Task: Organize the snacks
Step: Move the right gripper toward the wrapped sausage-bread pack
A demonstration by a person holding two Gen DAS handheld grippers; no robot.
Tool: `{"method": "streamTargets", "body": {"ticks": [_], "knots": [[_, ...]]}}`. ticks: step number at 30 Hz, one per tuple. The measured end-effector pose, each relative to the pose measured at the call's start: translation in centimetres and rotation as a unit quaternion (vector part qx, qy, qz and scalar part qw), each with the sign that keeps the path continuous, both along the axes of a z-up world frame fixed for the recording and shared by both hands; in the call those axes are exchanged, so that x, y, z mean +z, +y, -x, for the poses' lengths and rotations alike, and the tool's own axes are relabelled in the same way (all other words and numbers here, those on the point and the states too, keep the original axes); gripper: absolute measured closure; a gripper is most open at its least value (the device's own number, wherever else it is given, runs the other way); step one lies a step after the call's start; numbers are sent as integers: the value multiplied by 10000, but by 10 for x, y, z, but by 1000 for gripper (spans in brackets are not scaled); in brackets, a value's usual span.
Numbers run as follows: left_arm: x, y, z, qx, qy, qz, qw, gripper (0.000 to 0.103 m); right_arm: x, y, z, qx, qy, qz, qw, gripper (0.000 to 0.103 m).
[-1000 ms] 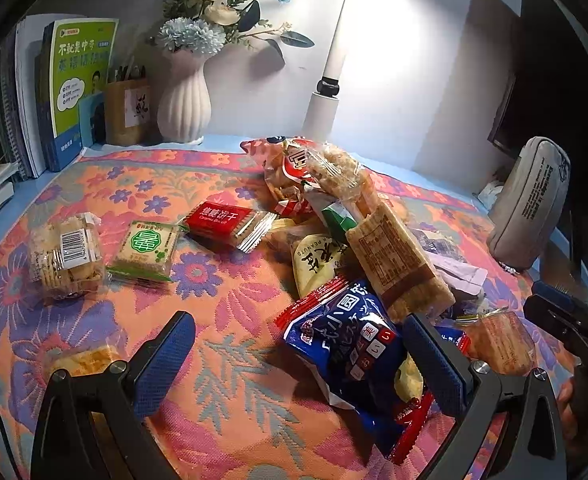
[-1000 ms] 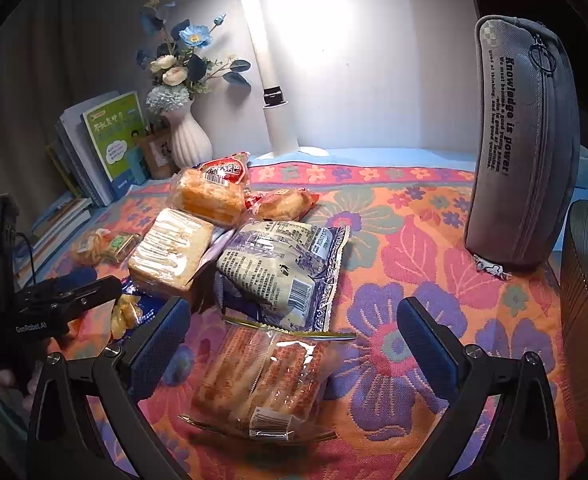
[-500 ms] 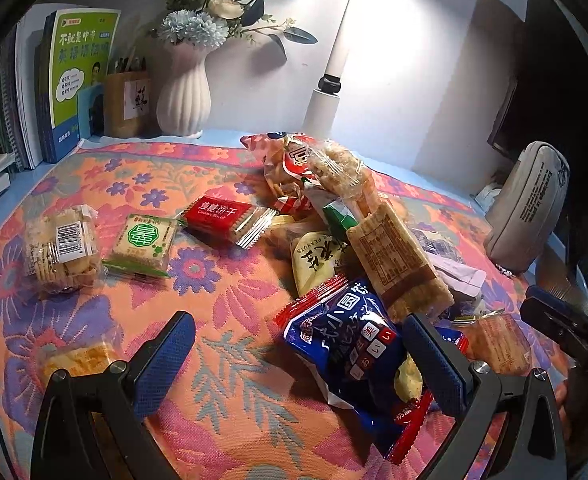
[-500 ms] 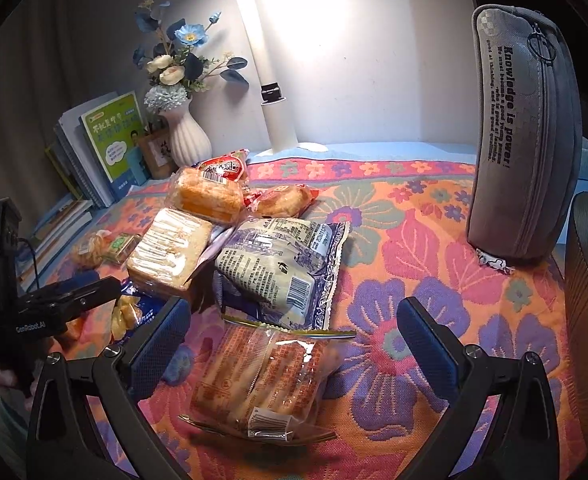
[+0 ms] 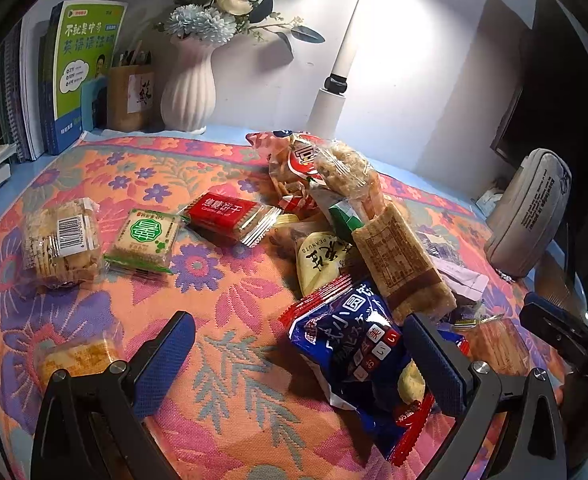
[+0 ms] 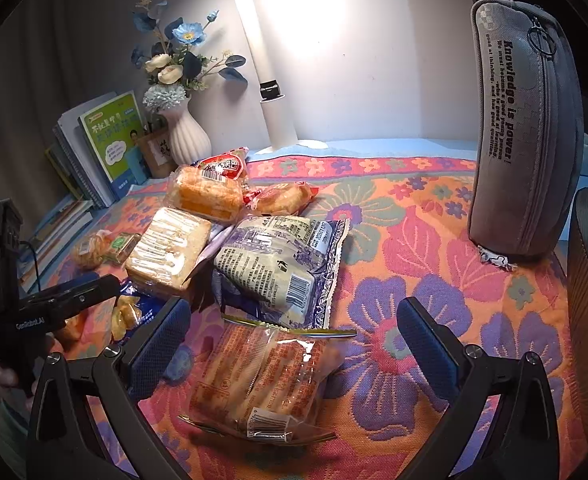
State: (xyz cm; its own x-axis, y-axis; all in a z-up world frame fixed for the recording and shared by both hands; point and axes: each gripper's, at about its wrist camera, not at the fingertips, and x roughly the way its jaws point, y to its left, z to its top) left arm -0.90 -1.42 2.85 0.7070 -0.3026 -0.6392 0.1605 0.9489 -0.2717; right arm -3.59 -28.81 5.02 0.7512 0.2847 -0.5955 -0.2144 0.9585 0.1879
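A pile of snack packets lies on the floral cloth (image 5: 230, 300). In the left wrist view my left gripper (image 5: 298, 340) stands open above the cloth, its right finger beside a blue and red packet (image 5: 354, 348). A row lies to the left: a clear cracker pack (image 5: 60, 240), a green biscuit pack (image 5: 146, 236), a red biscuit pack (image 5: 224, 212). In the right wrist view my right gripper (image 6: 294, 324) is open over a clear packet of orange sticks (image 6: 266, 376), with nothing held. Behind it sits a pale blue-edged bag (image 6: 278, 264).
A white vase (image 5: 190, 84) with flowers, upright books (image 5: 82, 72), a pen holder (image 5: 130, 96) and a lamp post (image 5: 334, 80) line the back. A grey pencil case (image 6: 526, 132) stands upright at the right. A yellow packet (image 5: 78, 356) lies near the left finger.
The left gripper's view has shifted slightly, with the vase and books sitting higher in frame. The right gripper has barely moved. Both stay open.
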Motion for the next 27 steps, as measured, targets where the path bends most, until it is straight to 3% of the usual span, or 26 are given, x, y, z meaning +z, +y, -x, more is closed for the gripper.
{"method": "streamTargets", "body": {"ticks": [20, 24, 27], "knots": [[0, 1, 0, -5, 0, 0, 10000, 0, -2, -1, -2, -14, 40, -3, 10000, 0], [1, 5, 2, 168, 0, -51, 9998, 0, -2, -1, -3, -15, 42, -24, 10000, 0], [8, 19, 15, 184, -155, 126, 9996, 0, -3, -1, -2, -3, 55, -42, 10000, 0]]}}
